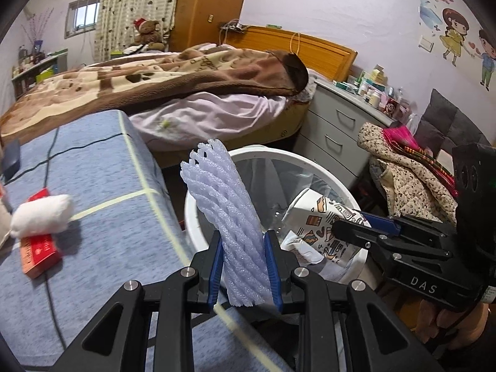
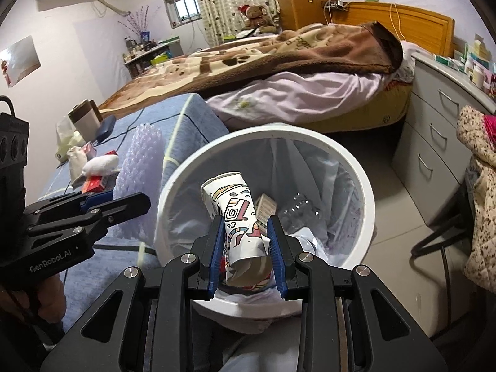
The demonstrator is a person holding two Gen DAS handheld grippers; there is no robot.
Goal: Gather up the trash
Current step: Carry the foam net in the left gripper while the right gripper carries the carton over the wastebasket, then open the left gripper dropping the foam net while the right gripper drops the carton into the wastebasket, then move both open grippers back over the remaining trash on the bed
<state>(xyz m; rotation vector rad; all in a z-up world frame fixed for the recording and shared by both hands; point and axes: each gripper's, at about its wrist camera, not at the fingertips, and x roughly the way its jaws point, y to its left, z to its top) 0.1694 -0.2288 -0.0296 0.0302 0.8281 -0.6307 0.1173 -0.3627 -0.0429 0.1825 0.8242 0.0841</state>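
1. Left wrist view shows the left gripper (image 1: 245, 271) clamped on a white foam net sleeve (image 1: 228, 220), its blue pads (image 1: 216, 271) pressing both sides of the sleeve's lower part; the sleeve stands nearly upright between the fingers and leans a little to the left at its frayed top
2. Just ahead and to the right of that gripper sits the white trash bin (image 1: 198, 217), lined with a clear bag; the sleeve's top overlaps the bin's near-left rim in this view
3. Right of the left gripper, the right gripper (image 1: 356, 229) reaches over the bin with a printed paper cup (image 1: 319, 226) in its fingers
4. Right wrist view shows the right gripper (image 2: 246, 254) grasping the crumpled paper cup (image 2: 235, 217) between its blue pads (image 2: 274, 251), the cup's crushed end toward the camera and its other end pointing away over the bin's opening
5. Directly below and ahead of this gripper lies the bin (image 2: 356, 167); inside, beyond the cup, rest a clear plastic bottle (image 2: 299, 206) and a small carton (image 2: 266, 206)
6. Left of the right gripper, the left gripper (image 2: 124, 203) holds the foam sleeve (image 2: 139, 170) beside the bin's rim, over a blue-grey cloth surface (image 2: 93, 257)
7. Farther left on that surface lie a white rolled wad (image 1: 42, 217) on a red packet (image 1: 38, 251), with a dark cable (image 1: 49, 167) running past them
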